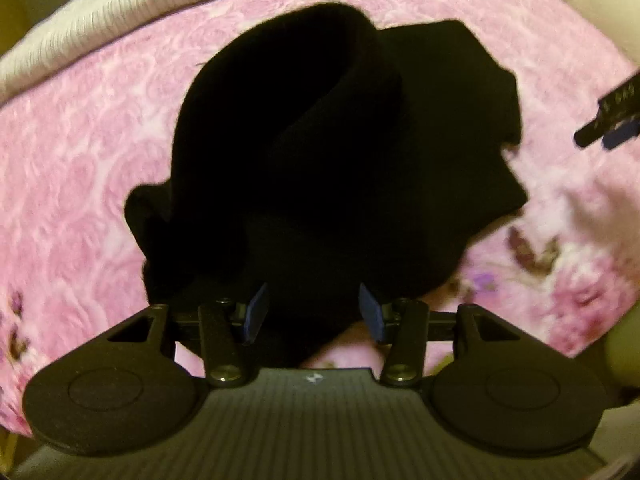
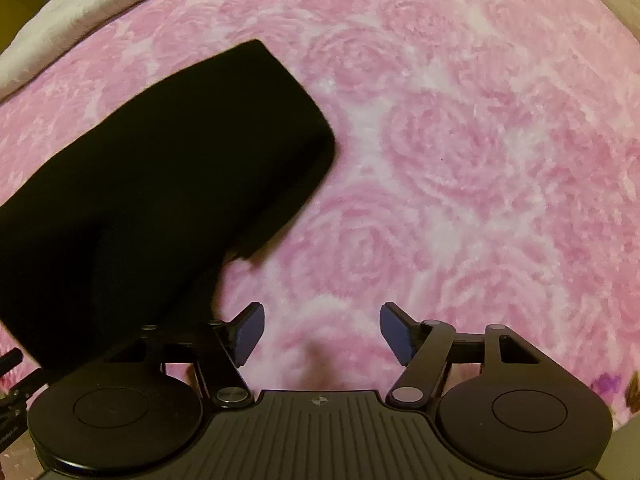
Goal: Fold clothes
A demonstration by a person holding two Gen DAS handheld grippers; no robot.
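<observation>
A black garment (image 1: 320, 160) lies bunched on the pink rose-patterned blanket (image 1: 80, 160), with a rolled fold across its top. My left gripper (image 1: 316, 312) is open, its blue pads on either side of the garment's near edge, which lies between them. In the right wrist view the same black garment (image 2: 160, 180) fills the left side. My right gripper (image 2: 320, 332) is open and empty over bare blanket (image 2: 480, 160), just right of the garment. The right gripper's tip also shows in the left wrist view (image 1: 612, 120) at the far right.
A white ribbed cover (image 1: 120, 12) lies along the far edge of the blanket. A darker flower print (image 1: 532, 248) marks the blanket at the near right.
</observation>
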